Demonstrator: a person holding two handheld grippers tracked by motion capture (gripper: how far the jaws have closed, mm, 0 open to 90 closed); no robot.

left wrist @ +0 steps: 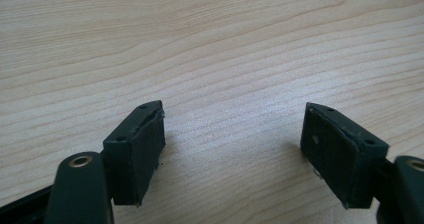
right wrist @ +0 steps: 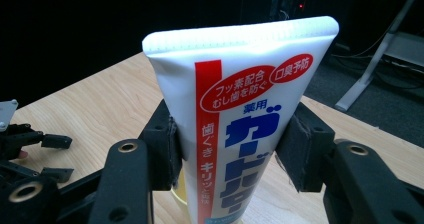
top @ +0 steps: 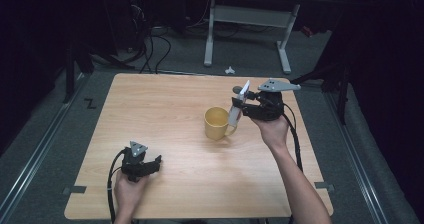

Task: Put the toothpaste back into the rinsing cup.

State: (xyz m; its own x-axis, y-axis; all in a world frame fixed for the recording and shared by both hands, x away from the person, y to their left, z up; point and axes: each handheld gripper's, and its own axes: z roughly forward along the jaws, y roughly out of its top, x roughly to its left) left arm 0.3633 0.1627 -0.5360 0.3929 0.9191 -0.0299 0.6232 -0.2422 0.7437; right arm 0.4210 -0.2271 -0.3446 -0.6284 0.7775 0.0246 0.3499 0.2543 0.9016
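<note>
Near the table's [top: 165,104] front edge, the left gripper [top: 150,165] rests low with jaws spread wide and empty. Farther back, the right gripper [top: 240,105] clamps a white toothpaste tube [top: 238,104] standing in a yellow mug [top: 216,123].

The bench [left wrist: 210,44] is pale wood-grain laminate, smooth with a soft sheen. On it the yellow mug [top: 217,122] looks smooth and matt. Just beside the mug, the toothpaste tube [right wrist: 240,109] is glossy white plastic with a crimped, ribbed top edge. The fingers [left wrist: 137,151] gripping it are matt black, faced with dull rubbery pads.
</note>
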